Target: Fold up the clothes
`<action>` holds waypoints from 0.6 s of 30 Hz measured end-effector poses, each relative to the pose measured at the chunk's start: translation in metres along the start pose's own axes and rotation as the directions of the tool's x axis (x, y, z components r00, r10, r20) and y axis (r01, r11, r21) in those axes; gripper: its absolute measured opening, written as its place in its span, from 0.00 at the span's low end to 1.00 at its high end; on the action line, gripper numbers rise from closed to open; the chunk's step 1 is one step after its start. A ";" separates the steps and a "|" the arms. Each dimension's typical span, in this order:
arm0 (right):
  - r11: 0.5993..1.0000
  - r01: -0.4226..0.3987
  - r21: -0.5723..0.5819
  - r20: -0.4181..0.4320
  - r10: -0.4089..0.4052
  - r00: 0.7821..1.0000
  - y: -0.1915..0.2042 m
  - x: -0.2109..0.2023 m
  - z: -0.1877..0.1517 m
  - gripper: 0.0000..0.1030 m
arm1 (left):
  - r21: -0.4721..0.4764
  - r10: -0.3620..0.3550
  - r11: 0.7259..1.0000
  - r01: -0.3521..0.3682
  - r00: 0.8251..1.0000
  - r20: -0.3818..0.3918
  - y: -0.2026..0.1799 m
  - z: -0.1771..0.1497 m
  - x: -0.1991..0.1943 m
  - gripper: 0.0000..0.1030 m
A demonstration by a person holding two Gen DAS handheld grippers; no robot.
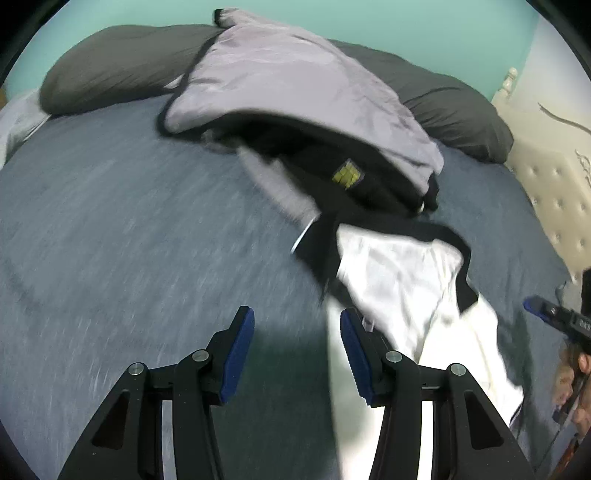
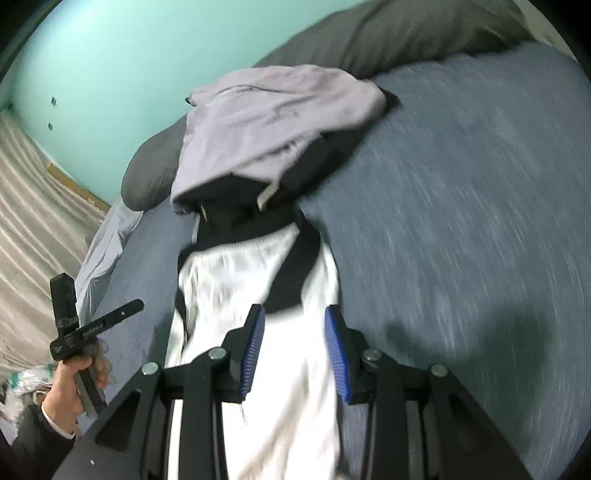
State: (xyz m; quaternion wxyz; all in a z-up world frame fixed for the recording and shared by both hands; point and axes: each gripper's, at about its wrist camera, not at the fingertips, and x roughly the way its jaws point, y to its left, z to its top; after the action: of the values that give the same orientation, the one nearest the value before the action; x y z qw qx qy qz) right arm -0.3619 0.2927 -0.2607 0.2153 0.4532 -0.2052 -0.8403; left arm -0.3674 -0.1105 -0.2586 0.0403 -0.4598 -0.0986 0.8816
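Note:
A white garment with black trim (image 1: 406, 280) lies crumpled on the blue-grey bed (image 1: 129, 240); it also shows in the right wrist view (image 2: 240, 280). Behind it lies a pile of a grey garment (image 1: 295, 81) over a black one (image 1: 354, 177), also seen in the right wrist view (image 2: 273, 118). My left gripper (image 1: 297, 321) is open and empty, just left of the white garment's edge. My right gripper (image 2: 295, 314) is open, hovering above the white garment with nothing between its pads. The right gripper also shows at the left wrist view's right edge (image 1: 554, 314). Both views are motion-blurred.
Dark grey pillows (image 1: 110, 70) lie along the teal wall (image 1: 406, 22) at the head of the bed. A tufted cream piece of furniture (image 1: 554, 184) stands right of the bed. In the right wrist view a striped carpet (image 2: 29, 184) lies beside the bed.

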 end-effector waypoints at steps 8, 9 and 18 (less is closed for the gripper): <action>0.996 0.002 0.085 -0.022 0.000 1.000 -0.024 -0.046 -0.086 0.33 | -0.074 -0.028 0.997 0.031 0.999 0.041 0.008 -0.084 -0.059 0.51; 0.995 -0.003 0.096 -0.014 0.004 1.000 -0.025 -0.050 -0.092 0.33 | -0.089 -0.036 0.995 0.040 0.998 0.049 0.008 -0.095 -0.066 0.51; 0.988 0.003 0.157 -0.015 -0.001 1.000 -0.027 -0.049 -0.140 0.33 | -0.147 -0.033 0.988 0.044 0.996 0.077 0.002 -0.172 -0.097 0.51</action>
State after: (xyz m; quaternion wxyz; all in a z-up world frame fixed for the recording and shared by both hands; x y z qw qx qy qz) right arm -0.2233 0.3208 -0.3127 0.1796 0.4752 -0.2689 -0.8183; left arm -0.1711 -0.1043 -0.2772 0.0190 -0.4263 -0.1742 0.8874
